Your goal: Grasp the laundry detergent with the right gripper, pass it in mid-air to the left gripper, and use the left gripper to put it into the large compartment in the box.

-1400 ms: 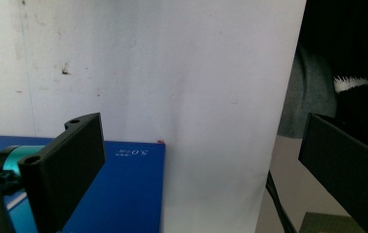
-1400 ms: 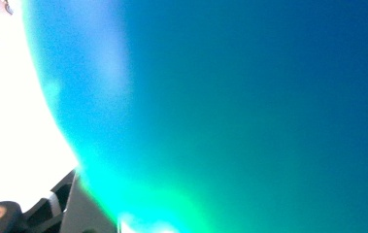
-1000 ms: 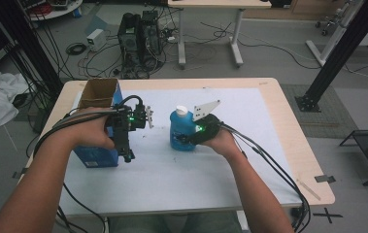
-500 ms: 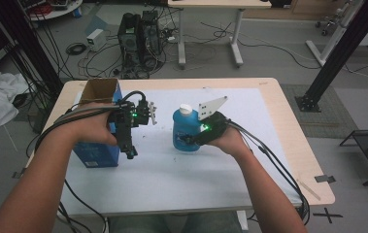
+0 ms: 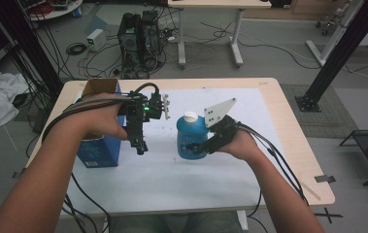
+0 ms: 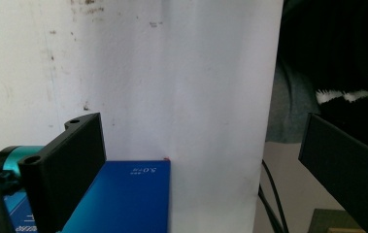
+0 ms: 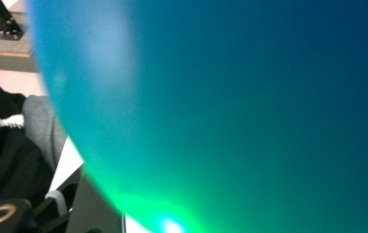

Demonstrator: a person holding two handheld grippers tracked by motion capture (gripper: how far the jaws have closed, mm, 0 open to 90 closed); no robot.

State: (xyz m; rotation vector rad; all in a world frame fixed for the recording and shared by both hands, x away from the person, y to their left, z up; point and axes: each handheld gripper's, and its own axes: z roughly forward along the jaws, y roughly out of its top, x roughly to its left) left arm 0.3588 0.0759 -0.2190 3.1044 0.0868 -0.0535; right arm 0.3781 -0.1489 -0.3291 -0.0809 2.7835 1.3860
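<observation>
A lab or workshop: black aluminium frame posts (image 5: 339, 46), a computer tower (image 5: 140, 41) amid tangled floor cables (image 5: 210, 36), bare height-adjustable tables (image 5: 206, 29), grey floor.

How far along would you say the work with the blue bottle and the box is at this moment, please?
Done: the right gripper is clamped on the blue bottle, which stands upright, its white cap on. In hand: the left gripper hangs open above the mat beside the open blue box. Left, probably: getting the bottle to the box.
</observation>
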